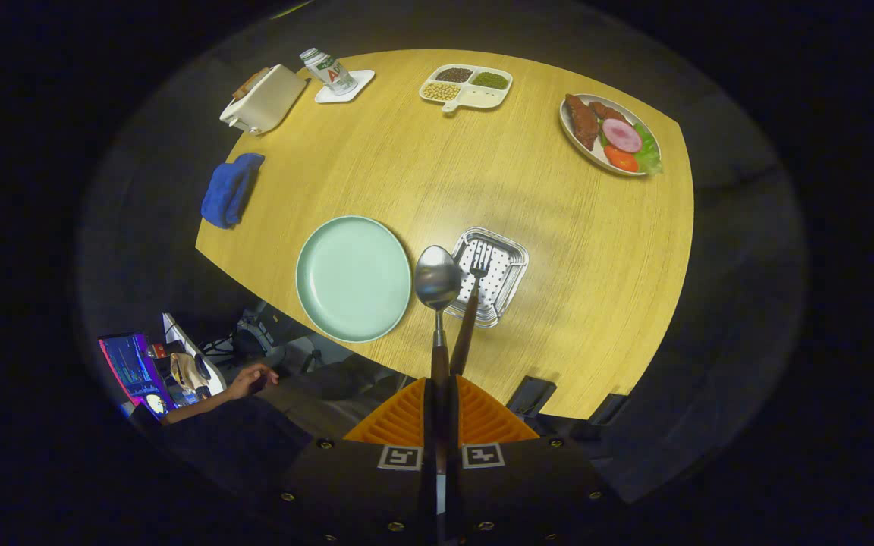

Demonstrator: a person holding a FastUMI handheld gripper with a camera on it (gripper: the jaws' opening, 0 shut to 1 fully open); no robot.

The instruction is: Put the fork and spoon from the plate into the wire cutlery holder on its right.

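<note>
My gripper [441,385] hangs high above the round wooden table [581,318], shut on the dark handles of a spoon [437,277] and a fork [479,262]. Both stick out ahead of the fingers, side by side. The spoon's bowl hovers over the gap between the pale green plate [353,277] and the metal cutlery holder [514,262]. The fork's tines hang over the holder's perforated bottom. Nothing lies on the plate, and the holder stands just to its right, with only its mesh floor showing inside.
Across the table stand a toaster [262,98], a bottle [328,70] on a white coaster, a divided dish of beans [467,85] and a plate of food [610,133]. A blue cloth [231,188] lies beyond the plate. A person's hand [251,379] rests below the table's edge, by a monitor [130,368].
</note>
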